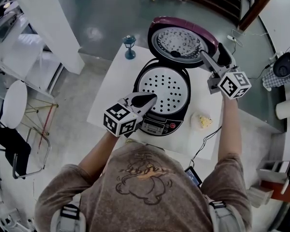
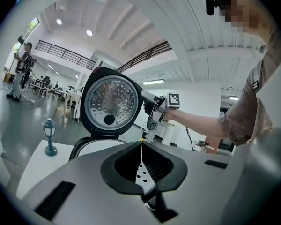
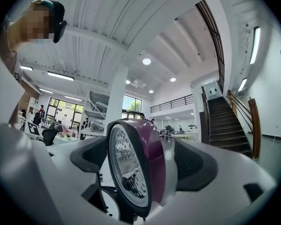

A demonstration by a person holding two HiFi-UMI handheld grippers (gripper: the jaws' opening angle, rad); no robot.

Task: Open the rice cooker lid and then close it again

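The rice cooker (image 1: pixel 157 124) stands on a white table (image 1: pixel 111 91) with its perforated inner plate (image 1: pixel 163 87) showing. Its purple lid (image 1: pixel 179 42) stands upright at the back, metal inner face toward me. My right gripper (image 1: pixel 214 57) straddles the lid's right edge with its jaws wide open; in the right gripper view the lid (image 3: pixel 152 158) stands between the pads (image 3: pixel 91 156) with gaps on both sides. My left gripper (image 1: pixel 153 99) is shut and empty, hovering over the cooker's front left rim. The left gripper view shows the lid (image 2: pixel 110 108) and the right gripper (image 2: pixel 152 108) beside it.
A small teal lantern figurine (image 1: pixel 129 46) stands at the table's far left corner. A yellow item on a small plate (image 1: pixel 203 121) lies right of the cooker. A power cord (image 1: pixel 205 141) hangs off the front edge. A chair (image 1: pixel 14 110) is on the floor at left.
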